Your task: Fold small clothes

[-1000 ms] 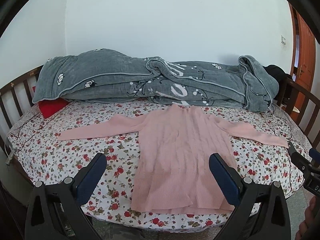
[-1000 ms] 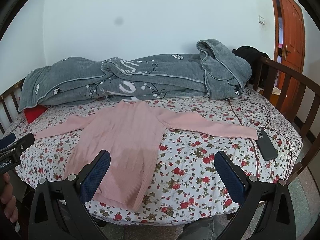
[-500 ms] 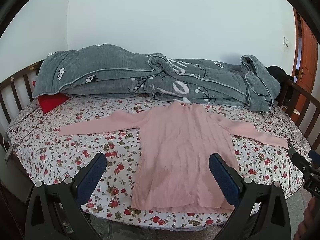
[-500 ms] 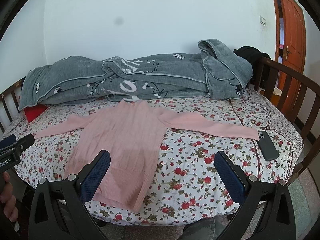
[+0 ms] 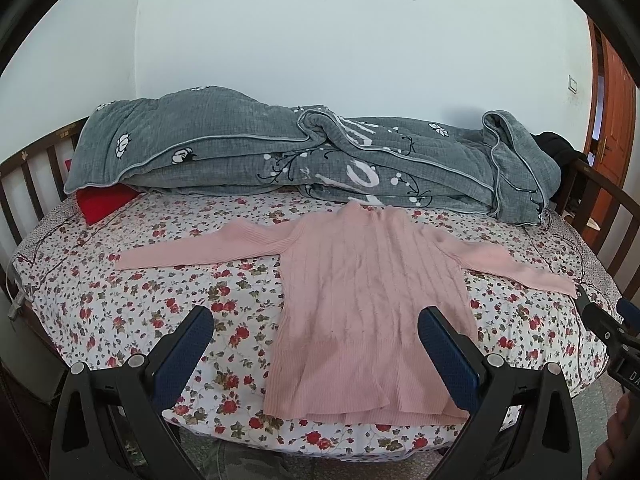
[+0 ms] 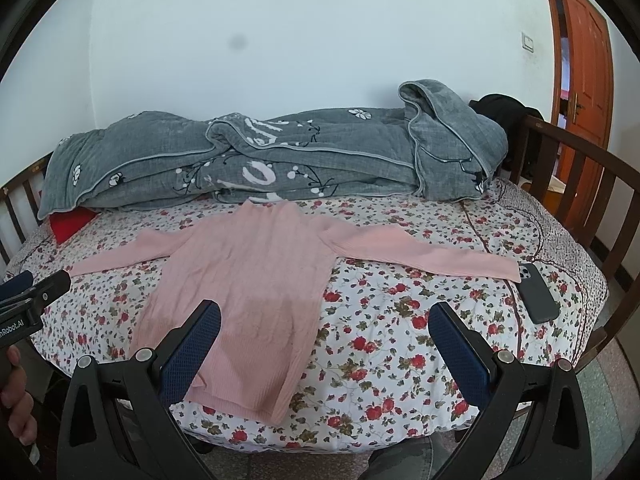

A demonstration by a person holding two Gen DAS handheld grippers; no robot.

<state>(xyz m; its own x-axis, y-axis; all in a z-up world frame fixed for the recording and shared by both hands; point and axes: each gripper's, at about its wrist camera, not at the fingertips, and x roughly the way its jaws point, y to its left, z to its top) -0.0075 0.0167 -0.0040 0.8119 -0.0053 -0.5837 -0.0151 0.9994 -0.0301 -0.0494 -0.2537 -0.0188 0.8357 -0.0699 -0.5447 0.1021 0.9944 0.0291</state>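
Observation:
A pink long-sleeved knit sweater [image 5: 372, 292] lies flat, face up, on the floral bedsheet [image 5: 140, 300], sleeves spread to both sides and hem at the near edge. It also shows in the right wrist view [image 6: 248, 292]. My left gripper [image 5: 316, 344] is open and empty, held off the near edge of the bed above the sweater's hem. My right gripper [image 6: 324, 340] is open and empty, off the near edge, to the right of the hem. Each gripper shows at the edge of the other's view.
A rolled grey quilt [image 5: 304, 156] lies along the back of the bed over a red pillow [image 5: 102, 200]. A dark phone [image 6: 538, 292] lies by the right sleeve's cuff. Wooden rails [image 6: 576, 184] close both bed ends. An orange door [image 6: 584, 76] stands at the right.
Both grippers have risen slightly and tilted down, so the bed sits a little lower in view. The sweater has not moved. Both grippers stay open.

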